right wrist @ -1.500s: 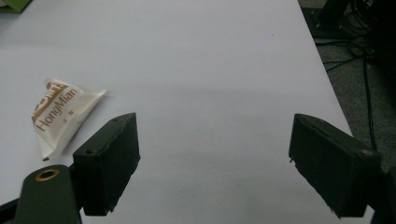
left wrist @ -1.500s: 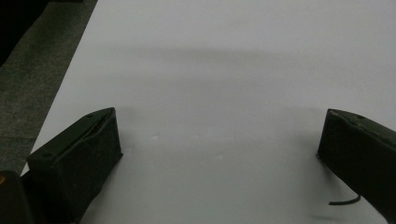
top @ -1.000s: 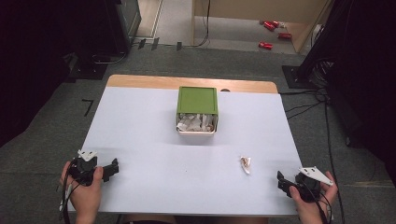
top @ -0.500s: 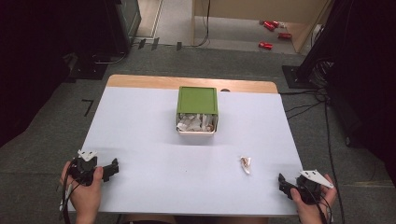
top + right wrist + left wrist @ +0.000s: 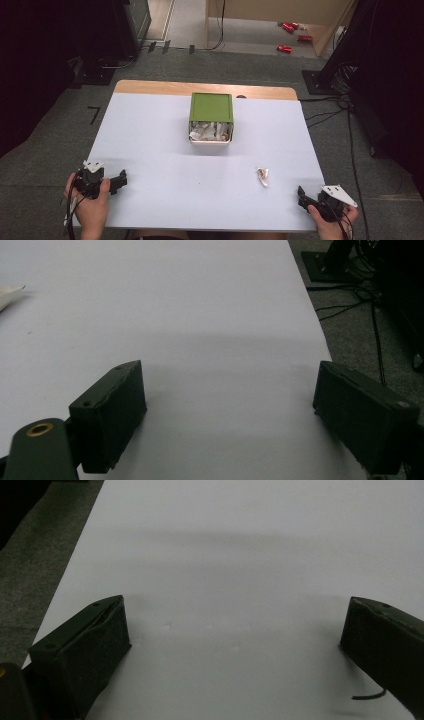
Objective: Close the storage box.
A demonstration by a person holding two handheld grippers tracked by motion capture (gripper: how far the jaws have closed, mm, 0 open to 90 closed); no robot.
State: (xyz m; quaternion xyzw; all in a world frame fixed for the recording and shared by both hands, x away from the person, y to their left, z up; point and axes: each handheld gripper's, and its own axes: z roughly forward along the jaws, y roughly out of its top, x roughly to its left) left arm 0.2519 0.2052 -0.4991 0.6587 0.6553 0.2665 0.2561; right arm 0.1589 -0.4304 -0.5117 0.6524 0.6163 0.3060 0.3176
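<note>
The left claw [image 5: 121,180] rests at the near left corner of the white surface [image 5: 165,150], held in a hand [image 5: 89,202] that comes in from the bottom edge. In the left gripper view its two black jaws stand wide apart, and between them there is nothing but the bare surface [image 5: 240,570]. The right claw [image 5: 301,196] is at the near right corner, close to the edge, also held in a hand [image 5: 330,225]. In the right gripper view its jaws are spread wide too, with bare surface [image 5: 200,315] between them. A small wrapper [image 5: 263,176] lies flat on the surface, near the right claw but not touching it, a little farther from the person and toward the middle. A corner of the wrapper [image 5: 7,294] shows at the left edge of the right gripper view. A green box [image 5: 211,107] stands at the far middle of the surface, well apart from both claws. Its side that faces the person is open, and crumpled pale scraps [image 5: 210,132] lie inside it.
</note>
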